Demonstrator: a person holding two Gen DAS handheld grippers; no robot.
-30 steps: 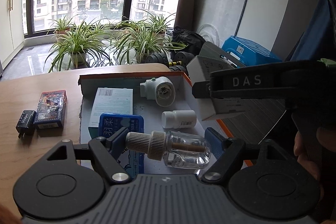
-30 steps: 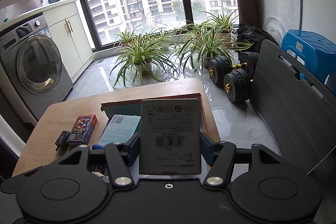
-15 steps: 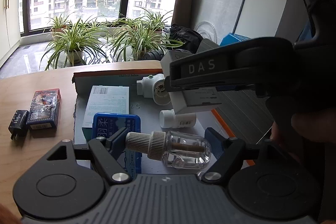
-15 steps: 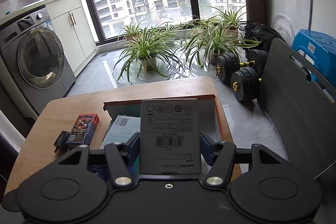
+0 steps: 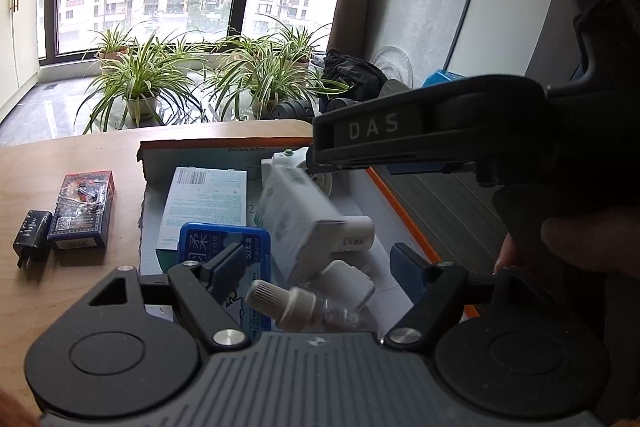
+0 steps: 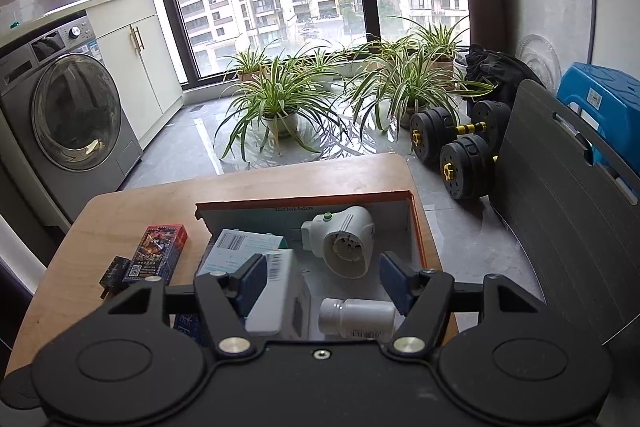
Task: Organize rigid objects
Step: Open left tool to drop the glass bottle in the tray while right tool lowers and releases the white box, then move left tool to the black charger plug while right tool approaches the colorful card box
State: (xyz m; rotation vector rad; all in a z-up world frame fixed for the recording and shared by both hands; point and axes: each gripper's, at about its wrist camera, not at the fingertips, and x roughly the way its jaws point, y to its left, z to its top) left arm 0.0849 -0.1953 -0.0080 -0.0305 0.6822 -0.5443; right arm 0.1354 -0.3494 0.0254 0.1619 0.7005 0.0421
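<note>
Dropping the grey carton point(image 6: 280, 297) into the box point(image 6: 416, 227), the right gripper point(image 6: 320, 279) is opening, its pads off it. The left gripper point(image 5: 316, 267) stands open around the clear bottle point(image 5: 304, 307), seemingly loose; next, probably the red card pack point(image 5: 82, 211) outside

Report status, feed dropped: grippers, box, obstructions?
Right gripper fingers opening, grey box released, tipping into the tray. Left gripper open above the dropper bottle. Nothing blocking.
</note>
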